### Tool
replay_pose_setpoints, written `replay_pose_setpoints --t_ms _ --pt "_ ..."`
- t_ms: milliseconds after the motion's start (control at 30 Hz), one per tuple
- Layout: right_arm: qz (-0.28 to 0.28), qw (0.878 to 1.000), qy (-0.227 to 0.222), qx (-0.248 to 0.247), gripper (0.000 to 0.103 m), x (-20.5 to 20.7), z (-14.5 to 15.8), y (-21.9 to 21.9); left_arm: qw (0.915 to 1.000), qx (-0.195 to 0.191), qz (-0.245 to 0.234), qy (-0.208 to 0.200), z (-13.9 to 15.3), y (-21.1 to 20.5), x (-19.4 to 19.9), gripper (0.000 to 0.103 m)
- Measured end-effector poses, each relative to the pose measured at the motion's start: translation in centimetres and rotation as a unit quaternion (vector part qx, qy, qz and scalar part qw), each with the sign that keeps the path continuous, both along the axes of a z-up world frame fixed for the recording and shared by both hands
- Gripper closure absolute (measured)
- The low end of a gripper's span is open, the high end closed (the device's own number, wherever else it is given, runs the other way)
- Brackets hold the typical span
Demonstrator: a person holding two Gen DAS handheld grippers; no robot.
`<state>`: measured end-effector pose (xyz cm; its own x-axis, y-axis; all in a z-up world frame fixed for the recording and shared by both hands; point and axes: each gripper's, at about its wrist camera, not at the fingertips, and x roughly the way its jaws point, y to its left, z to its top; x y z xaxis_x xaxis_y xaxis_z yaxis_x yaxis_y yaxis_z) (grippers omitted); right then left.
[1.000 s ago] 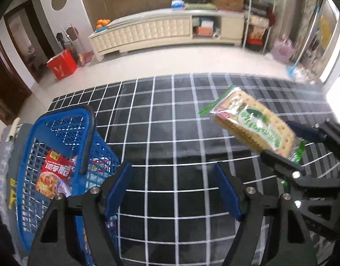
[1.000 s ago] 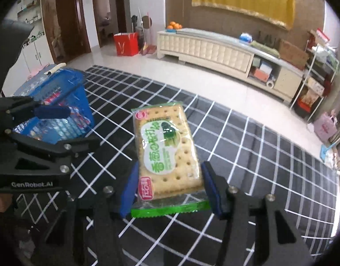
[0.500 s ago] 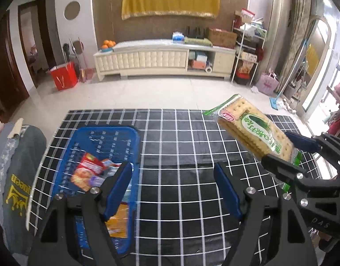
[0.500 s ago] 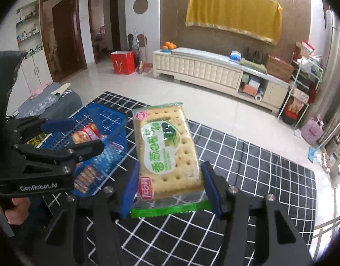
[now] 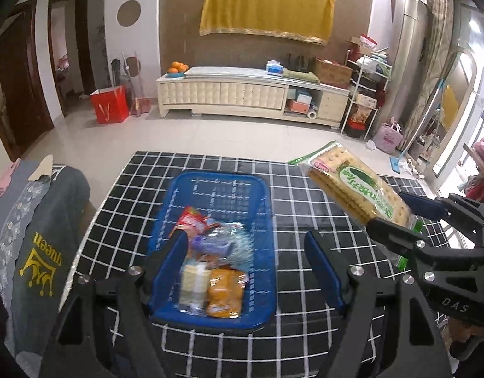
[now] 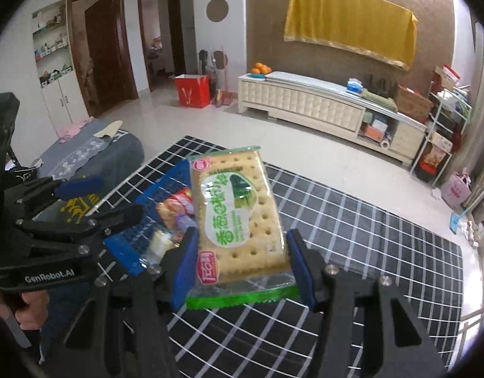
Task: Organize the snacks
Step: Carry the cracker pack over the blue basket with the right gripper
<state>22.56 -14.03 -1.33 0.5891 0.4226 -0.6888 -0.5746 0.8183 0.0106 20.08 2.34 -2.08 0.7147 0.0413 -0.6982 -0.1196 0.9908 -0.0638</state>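
The right claw (image 6: pixel 242 264) is squeezing a pack of crackers (image 6: pixel 238 217) by its sides, near the green bottom end. The pack sticks up and away from the claw, up in the air. The left claw (image 5: pixel 246 261) is wide apart with nothing in it. Below it sits a blue basket (image 5: pixel 210 182) with snack bags (image 5: pixel 224 293) inside. The basket rests on a black rug with white lines (image 5: pixel 305 330). A gray cloth with a yellow crown (image 5: pixel 43 264) lies left of the rug.
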Motion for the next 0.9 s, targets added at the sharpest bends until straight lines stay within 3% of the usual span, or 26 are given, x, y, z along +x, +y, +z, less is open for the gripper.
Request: replay_pose_setpoints --t_ms 133,267,600,800,900 --pt "0.010 1.000 0.006 0.007 0.043 0.0 -0.2 2.6 0.9999 -0.005 0.002 0.011 0.0 2.7 -0.6 0.029" --pt "0.012 1.000 0.014 0.011 0.043 0.0 -0.7 5.1 0.9996 0.014 0.003 0.023 -0.4 4.5 -0.2 0.029" --pt "0.029 0.998 0.062 -0.003 0.043 2.9 -5.1 10.4 0.9976 0.010 0.022 0.064 -3.6 10.1 2.0 0.029" --pt "0.050 0.994 0.094 -0.039 0.043 3.3 -8.6 13.0 0.9952 0.006 0.036 0.091 -6.8 12.7 2.6 0.029" --pt "0.066 0.989 0.109 -0.082 0.043 3.3 -10.6 14.4 0.9939 0.009 0.033 0.105 -8.3 13.1 2.7 0.029"
